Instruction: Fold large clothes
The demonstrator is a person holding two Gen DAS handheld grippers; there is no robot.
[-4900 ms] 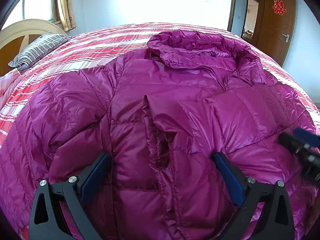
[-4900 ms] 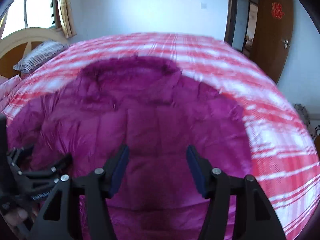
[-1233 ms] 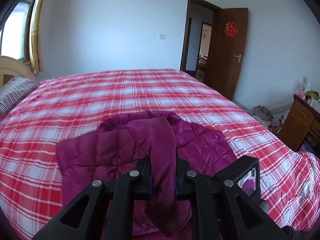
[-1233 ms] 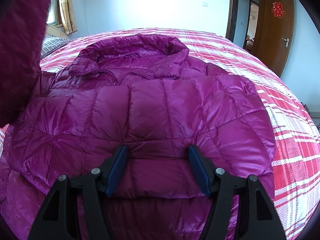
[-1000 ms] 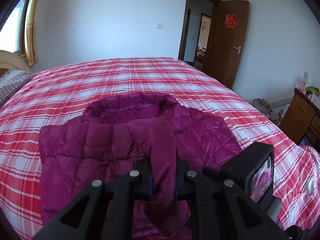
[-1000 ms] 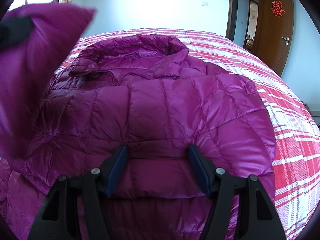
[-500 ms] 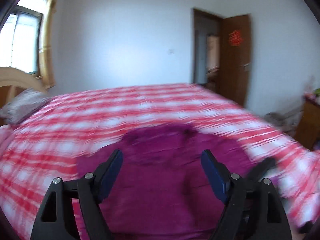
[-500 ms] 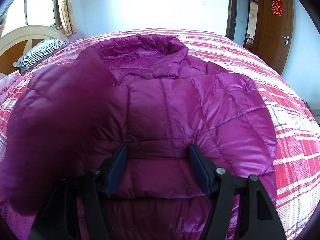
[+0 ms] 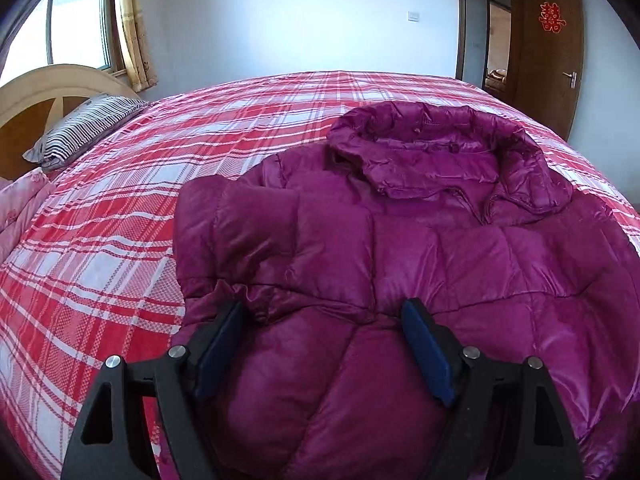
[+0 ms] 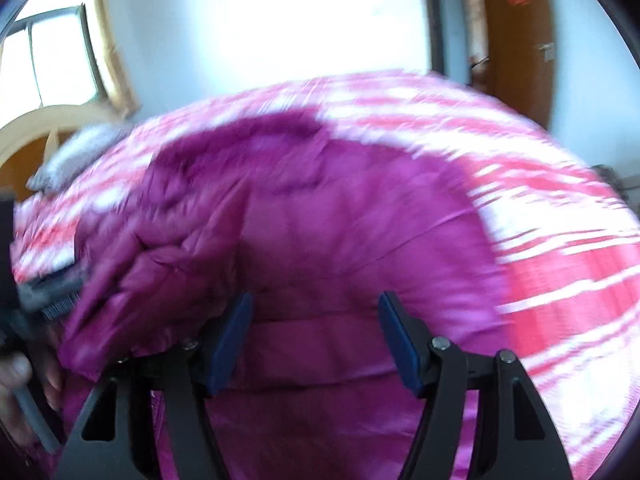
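Note:
A purple puffer jacket [image 9: 420,248] lies front up on the red plaid bed [image 9: 120,232], hood [image 9: 436,148] at the far end. Its left sleeve [image 9: 248,236] is folded in over the chest. My left gripper [image 9: 324,340] hovers open over the jacket's lower part, and its pads grip nothing. The right wrist view is blurred by motion. There the jacket [image 10: 340,232] fills the middle and my right gripper [image 10: 316,336] stands open above its hem, holding nothing. The left gripper [image 10: 52,284] and a hand [image 10: 16,372] show at that view's left edge.
A striped pillow [image 9: 84,128] and a wooden headboard [image 9: 36,96] are at the far left, with a pink quilt [image 9: 20,208] below them. A window [image 9: 76,20] is behind. A brown door [image 9: 548,48] stands open at the far right. Plaid bedding shows left of the jacket.
My left gripper let go of the sleeve, opened wide and sank toward the jacket. The sleeve fell across the jacket's front. My right gripper stayed open and moved, blurring its view.

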